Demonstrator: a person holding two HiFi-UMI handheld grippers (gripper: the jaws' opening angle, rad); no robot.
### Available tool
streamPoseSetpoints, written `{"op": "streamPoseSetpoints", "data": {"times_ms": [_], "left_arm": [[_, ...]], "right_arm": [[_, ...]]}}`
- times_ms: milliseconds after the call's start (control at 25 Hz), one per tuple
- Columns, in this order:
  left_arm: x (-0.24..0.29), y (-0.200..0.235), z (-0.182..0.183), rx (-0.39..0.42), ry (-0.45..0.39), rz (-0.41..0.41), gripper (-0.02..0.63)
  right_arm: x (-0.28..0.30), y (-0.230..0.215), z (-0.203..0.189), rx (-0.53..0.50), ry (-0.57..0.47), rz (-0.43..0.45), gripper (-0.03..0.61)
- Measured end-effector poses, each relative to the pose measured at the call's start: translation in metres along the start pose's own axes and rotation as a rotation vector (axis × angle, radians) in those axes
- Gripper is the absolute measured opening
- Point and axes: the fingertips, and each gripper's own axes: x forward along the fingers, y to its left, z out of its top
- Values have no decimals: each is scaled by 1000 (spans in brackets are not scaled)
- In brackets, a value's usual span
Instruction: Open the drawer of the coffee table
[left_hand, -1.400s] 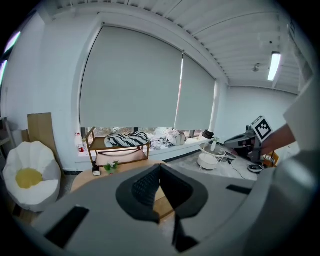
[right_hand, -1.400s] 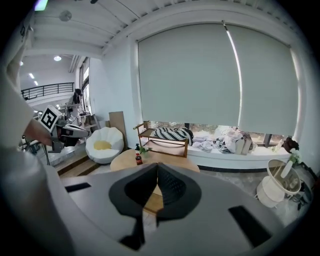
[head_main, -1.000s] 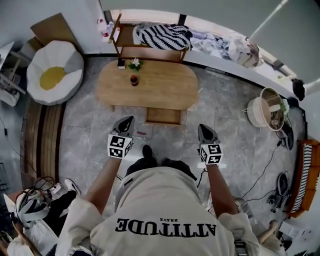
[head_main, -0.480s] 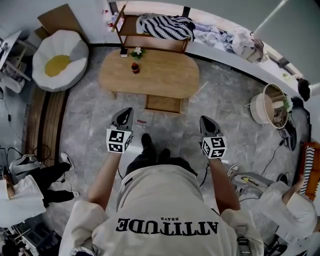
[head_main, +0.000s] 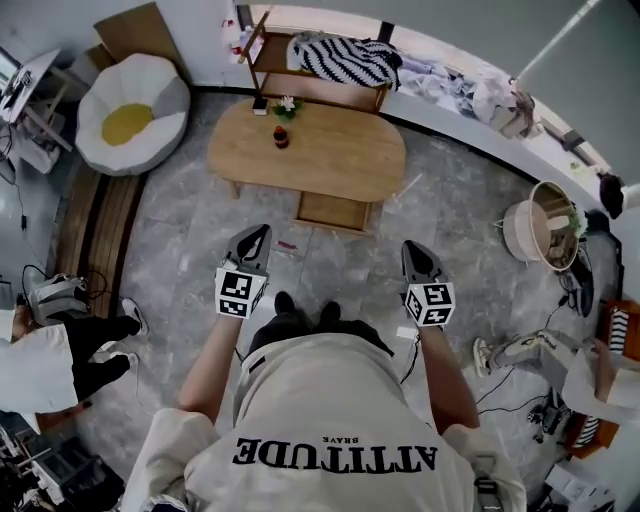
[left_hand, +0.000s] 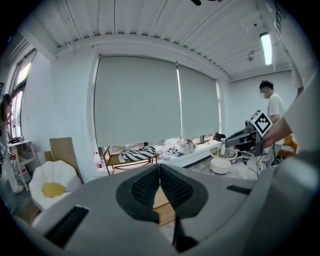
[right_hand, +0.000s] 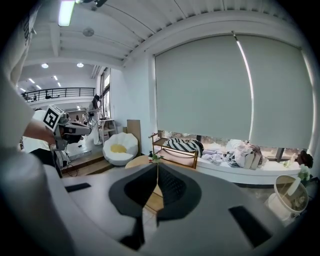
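Two claws, both shut tight with nothing in them, are mine to steer. My left claw (head_main: 262, 231) and right claw (head_main: 409, 246) hang on the near side of the desk (head_main: 330, 150), well apart from it. The drawer (head_main: 333, 211) sits under the desk's near edge, a flat box of smooth pale wood. The desk top is a long oval. If I pull too hard, the little plant (head_main: 288, 104) and small red jar (head_main: 281, 137) on the desk's far side could tip. Shut claws would only bump the wood.
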Motion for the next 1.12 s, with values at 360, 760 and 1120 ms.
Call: {"op": "streamPoseSetpoints", "data": {"times_ms": [360,760,1120], "left_arm": [[-6,26,9,48,-20,-53,21],[-7,35,11,53,-18,-85,21],[-4,40,5,37,-15,-98,21]], "right_arm": [[-6,9,18,6,-17,-49,18],[-7,19,29,-3,-19,-52,18],[-1,23,26,-16,-1,-55,18]]}}
